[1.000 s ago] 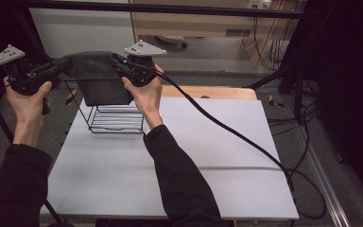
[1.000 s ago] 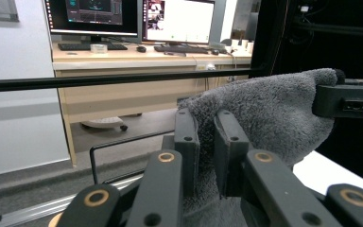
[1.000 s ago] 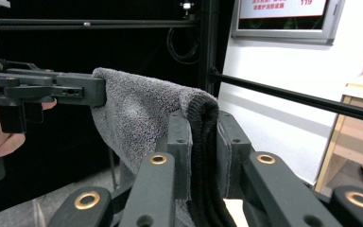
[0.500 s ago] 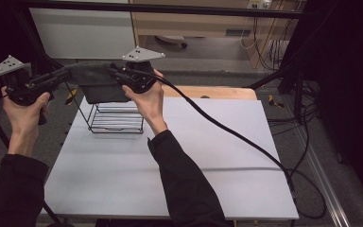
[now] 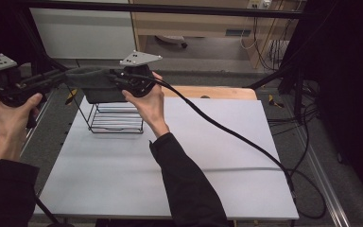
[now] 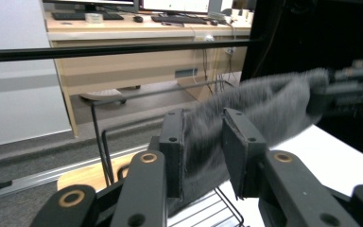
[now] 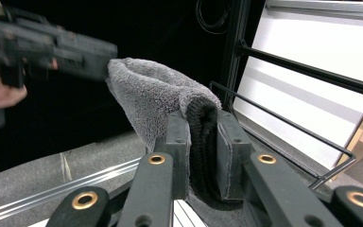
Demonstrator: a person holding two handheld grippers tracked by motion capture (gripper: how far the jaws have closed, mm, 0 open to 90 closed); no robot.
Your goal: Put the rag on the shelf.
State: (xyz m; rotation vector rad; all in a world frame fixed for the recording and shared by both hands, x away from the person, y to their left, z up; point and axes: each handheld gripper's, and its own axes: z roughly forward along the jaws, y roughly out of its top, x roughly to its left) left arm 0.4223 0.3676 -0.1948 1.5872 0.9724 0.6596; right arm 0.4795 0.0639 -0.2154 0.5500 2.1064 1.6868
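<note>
A grey towel (image 5: 97, 85) hangs stretched between my two grippers, just above a black wire rack (image 5: 116, 124) at the table's far left. My left gripper (image 5: 66, 75) holds the towel's left end. Its jaws have just been opening, and the cloth (image 6: 264, 109) still fills the gap between the pads (image 6: 236, 142). My right gripper (image 5: 116, 78) is shut on the towel's other end, a thick fold (image 7: 146, 90) pinched between its pads. The right gripper view also takes in the left gripper (image 7: 106, 56) at the far end of the towel.
The white table (image 5: 194, 156) stretches to the right and toward me. A thick black cable (image 5: 227, 132) trails from the right gripper across it to the right edge. A black frame bar (image 6: 123, 48) and a wooden desk (image 6: 137, 66) lie beyond the table.
</note>
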